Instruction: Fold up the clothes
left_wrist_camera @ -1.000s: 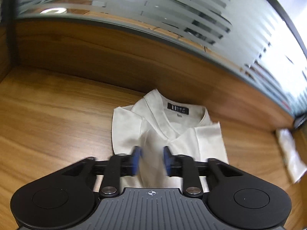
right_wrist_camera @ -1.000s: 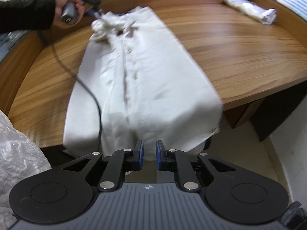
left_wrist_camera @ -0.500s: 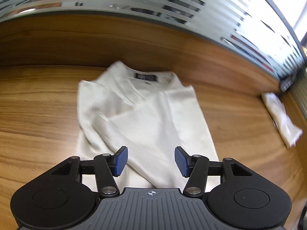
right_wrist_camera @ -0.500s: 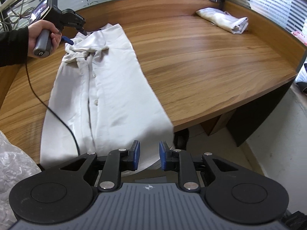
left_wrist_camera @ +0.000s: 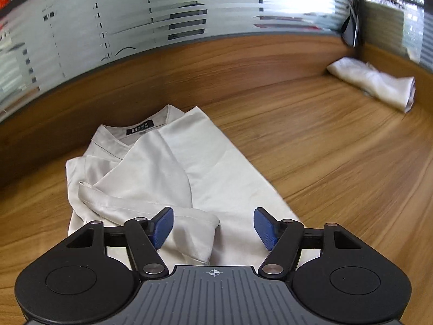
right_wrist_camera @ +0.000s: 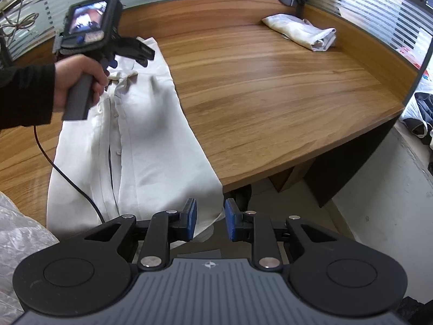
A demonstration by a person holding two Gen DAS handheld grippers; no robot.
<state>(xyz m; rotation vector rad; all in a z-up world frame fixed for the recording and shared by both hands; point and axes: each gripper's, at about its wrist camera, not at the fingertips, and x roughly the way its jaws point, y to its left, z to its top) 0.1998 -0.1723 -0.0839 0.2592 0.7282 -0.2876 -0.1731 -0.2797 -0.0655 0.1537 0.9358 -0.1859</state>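
Observation:
A white button shirt [left_wrist_camera: 194, 173] lies lengthwise on the wooden desk [left_wrist_camera: 324, 162], collar with a black label at the far end. A sleeve is folded across its chest. My left gripper [left_wrist_camera: 213, 228] is open and empty, just above the folded sleeve's cuff. In the right wrist view the shirt [right_wrist_camera: 151, 135] runs from the collar to the desk's near edge, its hem hanging over. My right gripper [right_wrist_camera: 208, 219] is open by a small gap at the hem, holding nothing. The left gripper [right_wrist_camera: 119, 54], held in a hand, hovers by the collar.
A second folded white garment [left_wrist_camera: 373, 84] lies at the desk's far right corner, also in the right wrist view [right_wrist_camera: 300, 31]. A black cable [right_wrist_camera: 70, 178] trails over the shirt. Crinkled plastic [right_wrist_camera: 19, 233] sits at lower left. Floor lies beyond the desk edge.
My left gripper let go of the sleeve, opened wide and drew back from the collar. My right gripper opened slightly and released the hem, which settled over the desk edge.

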